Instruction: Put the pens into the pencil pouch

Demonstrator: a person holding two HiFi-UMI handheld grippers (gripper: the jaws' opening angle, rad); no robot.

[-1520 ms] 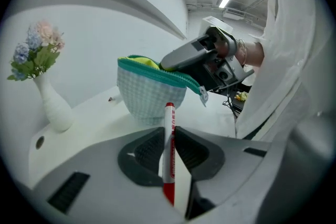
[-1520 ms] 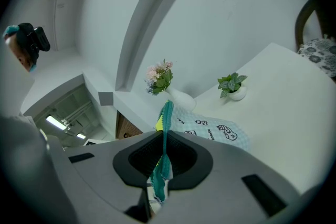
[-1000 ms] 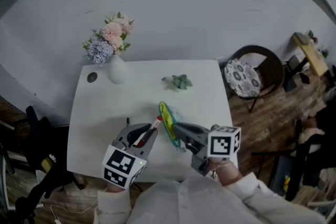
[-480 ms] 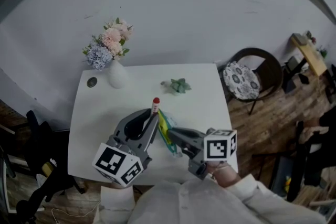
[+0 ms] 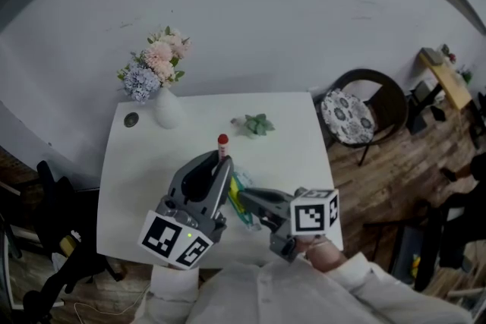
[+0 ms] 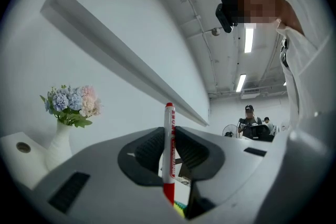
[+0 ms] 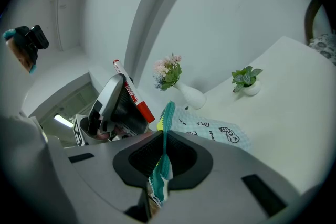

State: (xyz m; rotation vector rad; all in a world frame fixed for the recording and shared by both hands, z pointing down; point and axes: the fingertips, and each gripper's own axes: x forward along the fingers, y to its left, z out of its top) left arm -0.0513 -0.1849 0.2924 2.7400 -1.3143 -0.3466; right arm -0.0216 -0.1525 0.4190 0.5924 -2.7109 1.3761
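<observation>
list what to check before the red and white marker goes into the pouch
1. Red-and-white marker pen clamped in left gripper: ok.
2. Right gripper shut on edge of pale patterned fabric pouch: ok.
3. Pouch mouth wide enough: cannot tell.
4. Marker's lower end inside the mouth: not ok, outside it.
5. White vase of flowers and small green plant apart from the pouch: ok.

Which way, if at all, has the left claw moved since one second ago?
Yes. The left claw, shut on the pen, went up the head view; the pen's tip is now nearer the plant.
</observation>
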